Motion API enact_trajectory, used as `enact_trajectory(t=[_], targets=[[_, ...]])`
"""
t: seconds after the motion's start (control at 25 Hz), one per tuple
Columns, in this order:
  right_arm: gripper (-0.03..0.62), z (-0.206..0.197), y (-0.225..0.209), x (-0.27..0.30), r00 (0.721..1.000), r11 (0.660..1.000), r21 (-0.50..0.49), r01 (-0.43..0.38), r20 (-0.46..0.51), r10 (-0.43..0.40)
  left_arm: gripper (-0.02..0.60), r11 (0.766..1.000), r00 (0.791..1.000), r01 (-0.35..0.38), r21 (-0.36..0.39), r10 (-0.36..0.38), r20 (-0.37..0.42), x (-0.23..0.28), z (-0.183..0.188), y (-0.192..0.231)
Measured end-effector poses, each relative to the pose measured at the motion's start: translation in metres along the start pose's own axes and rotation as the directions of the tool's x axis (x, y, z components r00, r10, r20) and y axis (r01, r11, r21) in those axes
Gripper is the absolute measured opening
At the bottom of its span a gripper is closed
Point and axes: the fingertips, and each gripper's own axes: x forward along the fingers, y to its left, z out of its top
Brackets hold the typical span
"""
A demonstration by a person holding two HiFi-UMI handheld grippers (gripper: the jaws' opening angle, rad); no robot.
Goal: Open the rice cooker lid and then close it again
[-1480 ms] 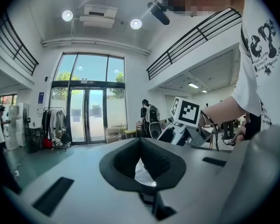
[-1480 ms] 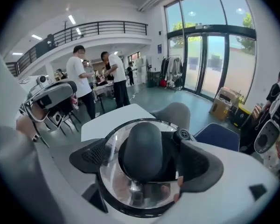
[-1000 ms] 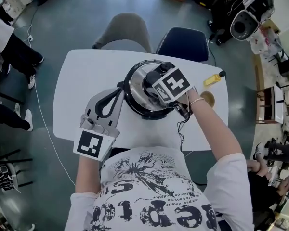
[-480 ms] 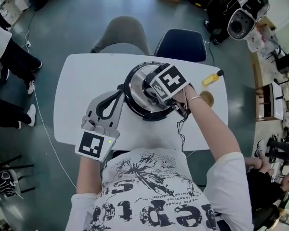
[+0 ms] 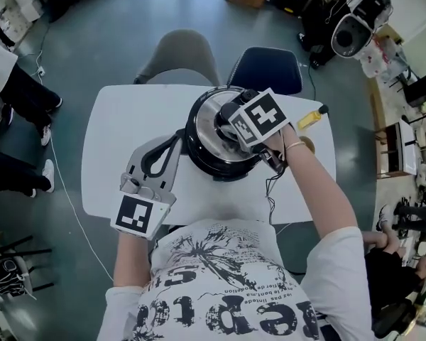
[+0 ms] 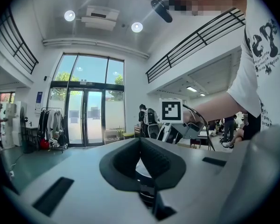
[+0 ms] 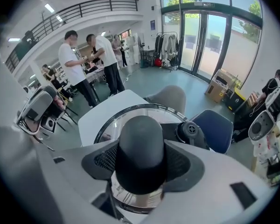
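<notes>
Head view: shut, empty left claw (image 5: 179, 135) resting on white oval surface (image 5: 113, 119); round black rice cooker (image 5: 206, 163) centred; right claw (image 5: 227, 119), jaws just closed, clamping black domed knob (image 7: 141, 148) of shiny steel lid (image 5: 204, 119). Opening seemingly just starting; closing left.

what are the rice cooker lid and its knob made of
Lid: probably polished steel with a mirror finish; it is silvery and bright with reflections, though glass can't be ruled out. Knob: likely matte black plastic; smooth, with almost no glare.
</notes>
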Motion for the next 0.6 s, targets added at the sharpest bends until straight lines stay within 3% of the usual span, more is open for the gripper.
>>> enact_trajectory(t=[0.32,0.6], targets=[[0.291,-0.023,0.013,-0.033,0.999,0.999,0.038,0.035,0.039,-0.036,0.012,0.999,0.999,0.050,-0.002,-0.050,0.017,-0.009,0.003,-0.003],[0.291,-0.071,0.031,-0.060,0.992,0.984,0.145,0.107,0.056,-0.116,0.012,0.988,0.988,0.151,-0.008,-0.151,0.027,-0.032,-0.003,-0.024]])
